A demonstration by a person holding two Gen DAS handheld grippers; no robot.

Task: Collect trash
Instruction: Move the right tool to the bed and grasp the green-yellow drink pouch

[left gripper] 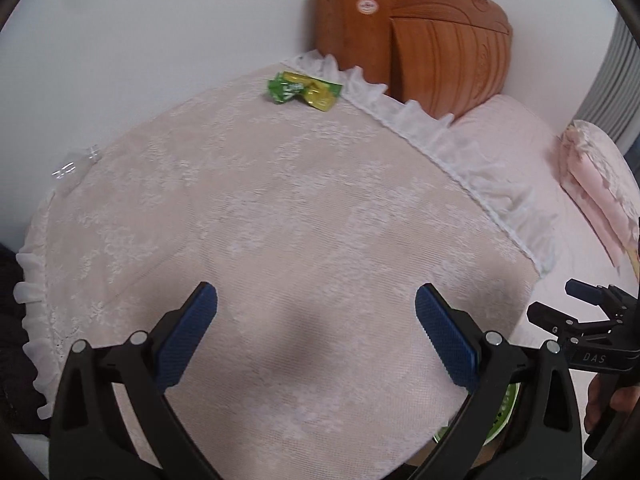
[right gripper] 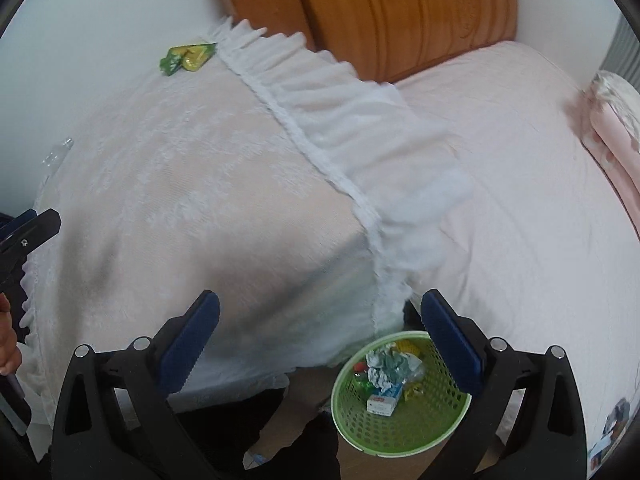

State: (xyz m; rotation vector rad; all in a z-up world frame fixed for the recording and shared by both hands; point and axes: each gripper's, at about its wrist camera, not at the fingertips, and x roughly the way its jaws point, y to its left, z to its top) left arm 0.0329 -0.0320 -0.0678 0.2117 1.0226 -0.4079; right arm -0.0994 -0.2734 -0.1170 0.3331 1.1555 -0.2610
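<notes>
Where lace ends, green-yellow wrapper (left gripper: 304,91) lies crumpled.

lace-covered table (left gripper: 260,240), green wrapper (left gripper: 304,91) on it

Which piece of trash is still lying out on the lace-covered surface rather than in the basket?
The green-and-yellow wrapper at the cover's far edge near the wooden headboard; the other scraps are already in the green basket.

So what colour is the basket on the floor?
Light green, with a perforated wall; the right wrist view shows it best.
</notes>
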